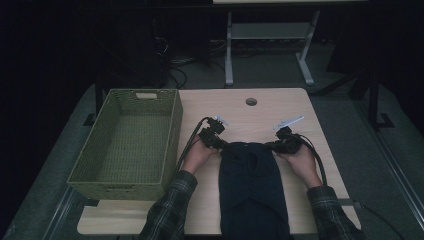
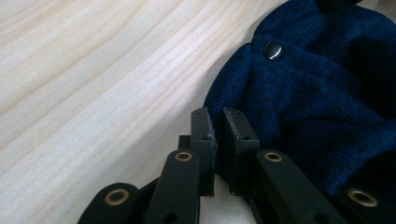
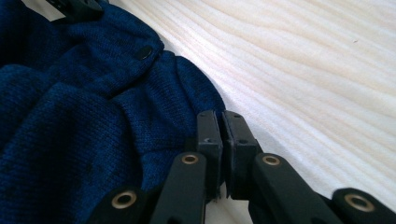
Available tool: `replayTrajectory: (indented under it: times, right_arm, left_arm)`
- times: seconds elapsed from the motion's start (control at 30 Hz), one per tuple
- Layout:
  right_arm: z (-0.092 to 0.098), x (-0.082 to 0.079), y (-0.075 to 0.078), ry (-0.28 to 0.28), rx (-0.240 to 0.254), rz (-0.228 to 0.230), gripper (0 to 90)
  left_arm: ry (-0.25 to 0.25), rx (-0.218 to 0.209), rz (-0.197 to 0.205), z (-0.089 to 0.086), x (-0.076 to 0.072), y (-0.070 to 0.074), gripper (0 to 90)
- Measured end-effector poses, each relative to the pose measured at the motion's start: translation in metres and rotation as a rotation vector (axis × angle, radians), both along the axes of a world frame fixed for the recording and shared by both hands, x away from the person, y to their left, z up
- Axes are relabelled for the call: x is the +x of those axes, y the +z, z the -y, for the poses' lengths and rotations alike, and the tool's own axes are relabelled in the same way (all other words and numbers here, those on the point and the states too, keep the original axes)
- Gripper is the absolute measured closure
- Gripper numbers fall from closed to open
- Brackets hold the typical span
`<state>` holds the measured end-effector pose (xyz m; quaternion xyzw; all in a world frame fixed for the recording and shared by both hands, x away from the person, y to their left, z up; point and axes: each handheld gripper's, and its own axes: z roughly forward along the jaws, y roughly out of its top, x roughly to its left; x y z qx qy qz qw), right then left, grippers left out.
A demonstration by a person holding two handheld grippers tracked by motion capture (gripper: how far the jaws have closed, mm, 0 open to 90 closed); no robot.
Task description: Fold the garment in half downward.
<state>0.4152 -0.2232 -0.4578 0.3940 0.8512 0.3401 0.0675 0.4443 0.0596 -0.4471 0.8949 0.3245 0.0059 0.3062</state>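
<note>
On the pale wooden worktop [image 1: 300, 170], both tools are clamping the dark blue knitted garment [image 1: 252, 185] lying flat: left tool [image 1: 223, 145] and right tool [image 1: 272, 146] pinching its far corners.

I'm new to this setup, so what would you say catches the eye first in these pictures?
The dark blue knitted garment lies lengthwise on the pale wooden table, running to its near edge. The left gripper and right gripper are each closed on a far corner of it. At the table's left stands an empty green woven basket.
</note>
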Motion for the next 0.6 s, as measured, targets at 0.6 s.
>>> replayTrajectory:
  times: [0.6]
  right_arm:
    - [0.0, 0.008, 0.055, -0.003, -0.016, 0.11, 86.5]
  left_arm:
    - [0.024, -0.004, 0.138, -0.004, 0.003, 0.053, 85.9]
